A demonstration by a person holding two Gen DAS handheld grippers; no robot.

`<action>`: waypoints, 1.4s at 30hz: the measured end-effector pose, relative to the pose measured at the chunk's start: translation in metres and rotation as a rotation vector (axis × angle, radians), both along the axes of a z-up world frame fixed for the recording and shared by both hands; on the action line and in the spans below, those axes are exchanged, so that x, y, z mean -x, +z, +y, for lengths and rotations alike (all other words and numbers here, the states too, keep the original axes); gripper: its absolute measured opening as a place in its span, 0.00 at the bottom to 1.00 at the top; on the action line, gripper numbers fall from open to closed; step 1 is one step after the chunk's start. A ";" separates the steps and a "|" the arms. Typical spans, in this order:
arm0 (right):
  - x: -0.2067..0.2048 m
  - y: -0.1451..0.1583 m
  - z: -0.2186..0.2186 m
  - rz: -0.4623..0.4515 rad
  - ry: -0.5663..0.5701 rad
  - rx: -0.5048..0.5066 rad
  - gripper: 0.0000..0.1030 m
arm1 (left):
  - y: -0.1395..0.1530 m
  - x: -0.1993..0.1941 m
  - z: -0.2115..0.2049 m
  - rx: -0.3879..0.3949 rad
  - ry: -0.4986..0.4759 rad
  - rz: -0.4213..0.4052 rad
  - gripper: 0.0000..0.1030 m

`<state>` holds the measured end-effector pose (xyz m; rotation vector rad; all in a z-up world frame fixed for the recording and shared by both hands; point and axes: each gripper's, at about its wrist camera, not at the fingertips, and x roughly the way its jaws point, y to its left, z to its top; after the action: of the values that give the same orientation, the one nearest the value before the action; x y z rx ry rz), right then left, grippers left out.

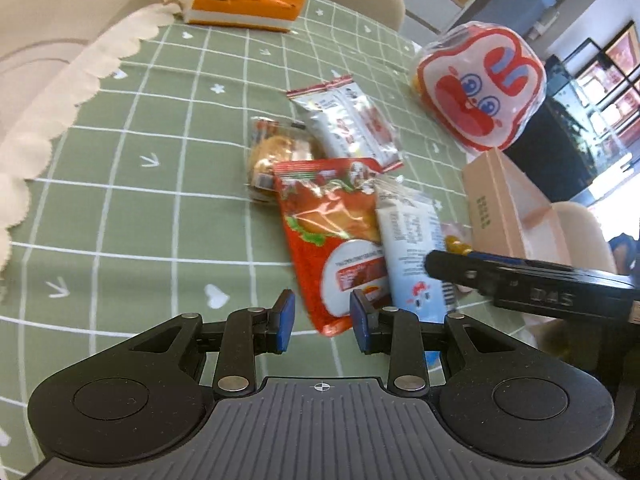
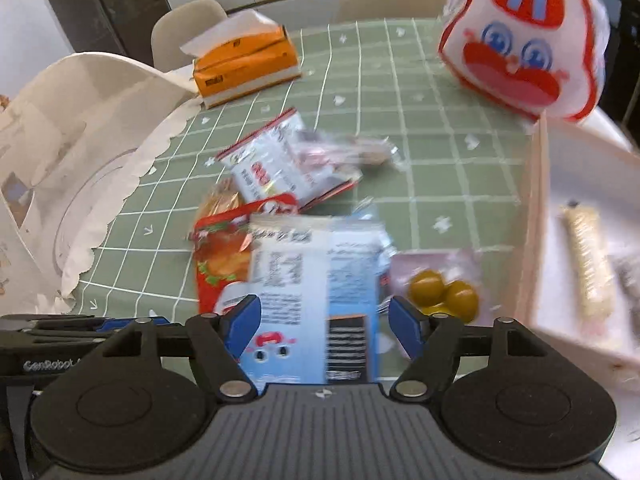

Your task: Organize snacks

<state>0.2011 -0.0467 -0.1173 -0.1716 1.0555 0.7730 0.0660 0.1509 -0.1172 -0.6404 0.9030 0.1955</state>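
Snacks lay heaped mid-bench on the green checked cloth: a red burger-print packet [image 1: 332, 240], a pale blue packet [image 1: 412, 248] overlapping it, silver-and-red sachets [image 1: 348, 124] behind. The left claw [image 1: 322, 322] stood apart, empty, its pads flanking the red packet's near end. The right claw [image 2: 325, 326] was spread wide over the blue packet [image 2: 316, 300], not gripping. Rightward sat yellow sweets [image 2: 444, 296], a pink box [image 2: 536, 240], and a cartoon-faced bag [image 2: 524, 40] above it.

Blue packet [image 2: 316, 300] text blurred — box [image 2: 580, 248] cut off.
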 end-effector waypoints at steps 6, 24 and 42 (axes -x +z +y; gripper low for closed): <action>0.000 -0.019 0.010 0.037 -0.045 -0.049 0.75 | 0.003 0.006 0.014 -0.019 0.033 0.001 0.33; 0.055 -0.019 -0.124 -0.146 -0.265 0.085 0.28 | 0.008 -0.048 -0.007 -0.106 0.036 -0.030 0.33; 0.029 -0.018 -0.088 -0.233 -0.172 -0.103 0.36 | 0.005 -0.048 -0.084 -0.190 -0.270 0.064 0.33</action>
<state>0.1724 -0.1344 -0.1350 -0.0796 0.7966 0.6327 0.1140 0.0668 -0.1125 -0.3335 1.0092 0.0584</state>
